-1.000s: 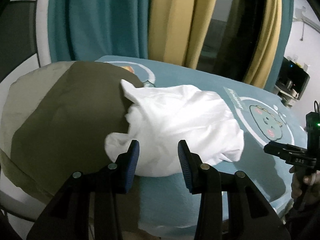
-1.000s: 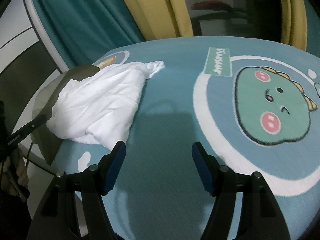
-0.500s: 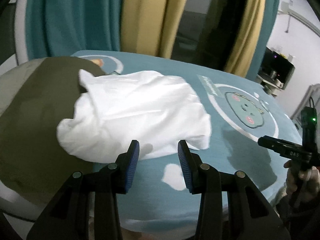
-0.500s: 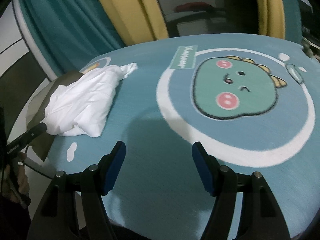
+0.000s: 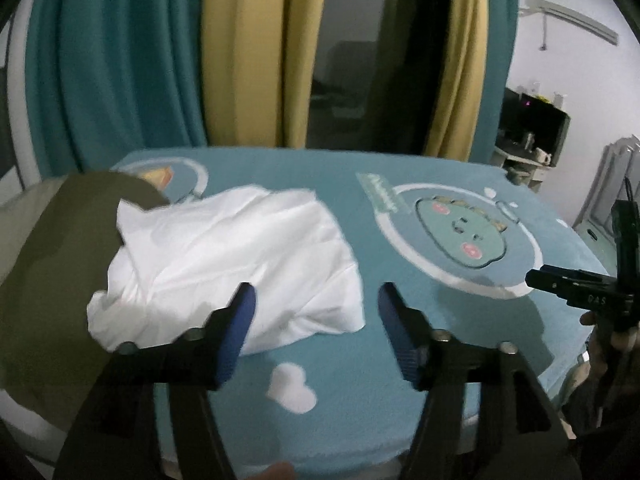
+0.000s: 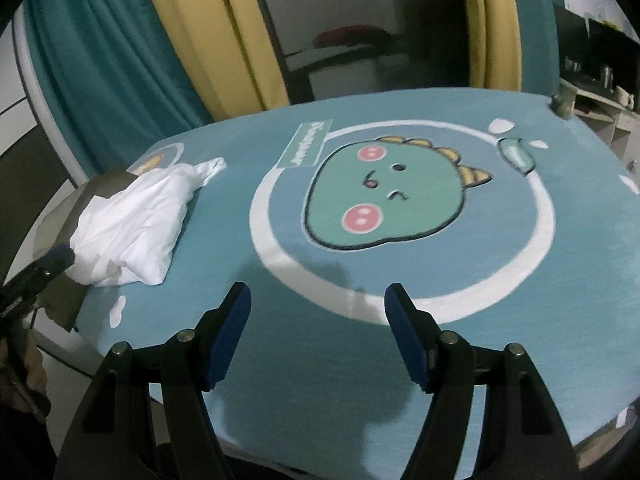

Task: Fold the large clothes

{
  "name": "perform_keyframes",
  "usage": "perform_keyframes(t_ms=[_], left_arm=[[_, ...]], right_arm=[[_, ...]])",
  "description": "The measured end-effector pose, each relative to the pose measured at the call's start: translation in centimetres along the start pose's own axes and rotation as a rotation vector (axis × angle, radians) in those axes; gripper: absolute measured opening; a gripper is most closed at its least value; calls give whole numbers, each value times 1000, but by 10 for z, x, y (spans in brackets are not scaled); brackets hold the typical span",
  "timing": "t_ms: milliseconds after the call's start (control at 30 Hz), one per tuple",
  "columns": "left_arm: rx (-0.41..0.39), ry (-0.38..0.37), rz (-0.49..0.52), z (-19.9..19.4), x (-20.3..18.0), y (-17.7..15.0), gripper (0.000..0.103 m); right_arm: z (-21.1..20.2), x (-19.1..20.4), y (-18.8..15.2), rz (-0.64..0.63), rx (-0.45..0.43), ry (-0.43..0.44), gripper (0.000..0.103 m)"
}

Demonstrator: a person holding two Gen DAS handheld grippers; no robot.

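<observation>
Here, a teal plush mat [image 6: 360, 380] printed with a green cartoon dinosaur face [image 6: 384, 200] inside a white ring covers the work surface, with teal curtains [image 5: 116, 60] and mustard-yellow curtains [image 5: 240, 52] hanging behind it and a shelf of clutter [image 5: 532, 128] by the white wall. The crumpled white garment [image 5: 240, 264] lies bunched at the mat's left end, partly over an olive-green cloth [image 5: 52, 260]. The left gripper [image 5: 316, 328] hangs spread just before the garment, holding nothing; the right gripper [image 6: 318, 328] is likewise spread over bare mat, well apart from it.
</observation>
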State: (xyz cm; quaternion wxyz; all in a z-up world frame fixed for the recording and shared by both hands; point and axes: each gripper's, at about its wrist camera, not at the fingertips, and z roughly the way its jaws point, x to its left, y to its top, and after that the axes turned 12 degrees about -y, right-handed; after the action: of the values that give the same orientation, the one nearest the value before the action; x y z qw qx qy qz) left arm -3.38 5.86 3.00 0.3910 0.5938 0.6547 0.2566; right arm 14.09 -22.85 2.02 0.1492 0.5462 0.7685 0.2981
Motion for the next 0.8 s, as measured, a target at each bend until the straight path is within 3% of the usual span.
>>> perform_keyframes(t_ms=[233,467,800], left_arm=[[-100,42,43,-15,-19,19,77],[-201,56,60,-35,-33,36,78],[-283,50,90,-55,-44,47,78]], right_arm=[[-27,-15,8,-5,-71,-66,81],[-58,-24,20,-3,-159,-125,83],[-101,-25,35,-21,-287,-195,85]])
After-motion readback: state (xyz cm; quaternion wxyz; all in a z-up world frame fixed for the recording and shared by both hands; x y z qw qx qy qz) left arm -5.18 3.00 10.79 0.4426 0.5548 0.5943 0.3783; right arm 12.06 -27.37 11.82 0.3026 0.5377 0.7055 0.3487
